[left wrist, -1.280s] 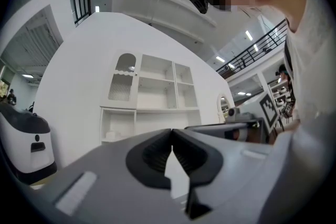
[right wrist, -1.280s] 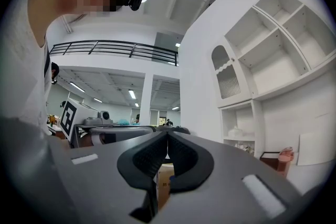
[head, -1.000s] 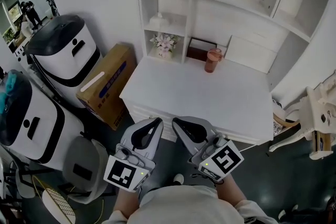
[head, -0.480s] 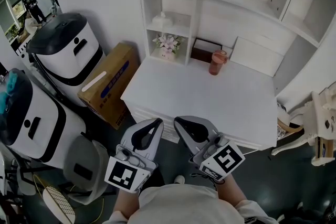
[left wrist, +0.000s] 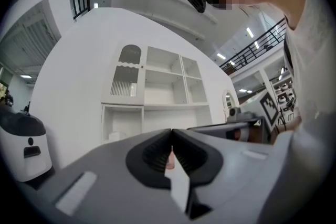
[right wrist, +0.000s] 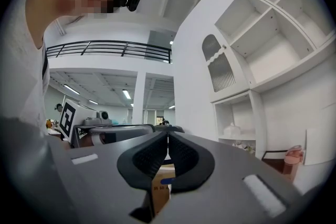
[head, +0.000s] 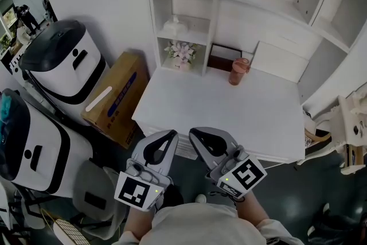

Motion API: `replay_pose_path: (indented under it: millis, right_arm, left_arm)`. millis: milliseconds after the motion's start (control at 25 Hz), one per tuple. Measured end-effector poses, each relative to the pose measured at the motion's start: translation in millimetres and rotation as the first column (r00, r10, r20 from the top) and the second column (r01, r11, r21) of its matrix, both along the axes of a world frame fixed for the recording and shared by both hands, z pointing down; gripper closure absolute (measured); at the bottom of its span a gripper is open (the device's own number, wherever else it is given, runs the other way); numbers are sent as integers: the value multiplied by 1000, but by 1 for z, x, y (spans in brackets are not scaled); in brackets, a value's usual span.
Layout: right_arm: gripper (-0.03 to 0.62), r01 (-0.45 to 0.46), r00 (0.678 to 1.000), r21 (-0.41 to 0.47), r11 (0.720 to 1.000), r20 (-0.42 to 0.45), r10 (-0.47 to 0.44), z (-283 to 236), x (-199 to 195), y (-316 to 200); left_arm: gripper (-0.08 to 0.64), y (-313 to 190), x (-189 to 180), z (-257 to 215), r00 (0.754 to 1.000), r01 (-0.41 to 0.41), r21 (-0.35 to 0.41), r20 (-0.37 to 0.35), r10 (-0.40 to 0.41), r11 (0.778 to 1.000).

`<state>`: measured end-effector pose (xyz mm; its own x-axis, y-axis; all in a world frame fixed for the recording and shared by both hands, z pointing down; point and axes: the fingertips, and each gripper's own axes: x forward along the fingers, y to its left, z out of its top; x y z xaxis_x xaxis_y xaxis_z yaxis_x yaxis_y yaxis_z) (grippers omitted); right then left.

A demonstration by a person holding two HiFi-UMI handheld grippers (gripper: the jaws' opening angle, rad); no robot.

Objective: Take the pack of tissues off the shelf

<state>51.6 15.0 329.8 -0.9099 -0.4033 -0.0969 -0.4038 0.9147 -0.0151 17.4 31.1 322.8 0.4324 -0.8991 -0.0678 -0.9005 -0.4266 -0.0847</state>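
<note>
The pack of tissues [head: 174, 24] is a white, soft lump on the upper small shelf of the white cabinet, above the flowers. It also shows in the right gripper view [right wrist: 232, 130] and faintly in the left gripper view [left wrist: 117, 135]. My left gripper [head: 171, 133] and right gripper [head: 194, 133] hang side by side below the desk's front edge, far from the shelf. Both are shut with nothing between the jaws, as the left gripper [left wrist: 171, 131] and right gripper [right wrist: 168, 132] views confirm.
A white desk [head: 218, 112] lies between me and the shelf. On it stand a pink cup [head: 238, 70], a dark frame [head: 222, 57] and a leaning white panel [head: 278, 60]. Flowers [head: 182, 51] fill the lower cubby. A cardboard box [head: 114, 97] and white machines [head: 63, 63] crowd the left.
The head view has drifted slightly, so the desk and shelf sit a little differently in the frame. Both grippers keep their places and stay shut.
</note>
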Motion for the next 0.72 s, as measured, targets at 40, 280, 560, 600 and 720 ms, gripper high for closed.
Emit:
replay_pose_path:
  millis: [40, 280, 560, 600, 720]
  right_arm:
    - [591, -7, 1000, 0, 1000, 0, 7, -1, -5, -4]
    - [591, -42, 999, -12, 999, 1, 42, -3, -37, -28]
    - [589, -95, 995, -20, 995, 2, 95, -2, -72, -58]
    - [589, -103, 995, -21, 994, 3, 103, -2, -77, -62]
    - [588, -127, 992, -21, 992, 5, 127, -1, -89, -71]
  left_arm:
    - [557, -4, -5, -1, 1000, -8, 1, -1, 8, 1000]
    - [557, -30, -39, -3, 999, -44, -6, -5, 44, 999]
    - [557, -61, -75, -2, 996, -91, -7, -5, 91, 996]
    - [557, -66, -80, -2, 995, -99, -8, -4, 99, 995]
    - [558, -76, -93, -1, 993, -122, -6, -4, 122, 993]
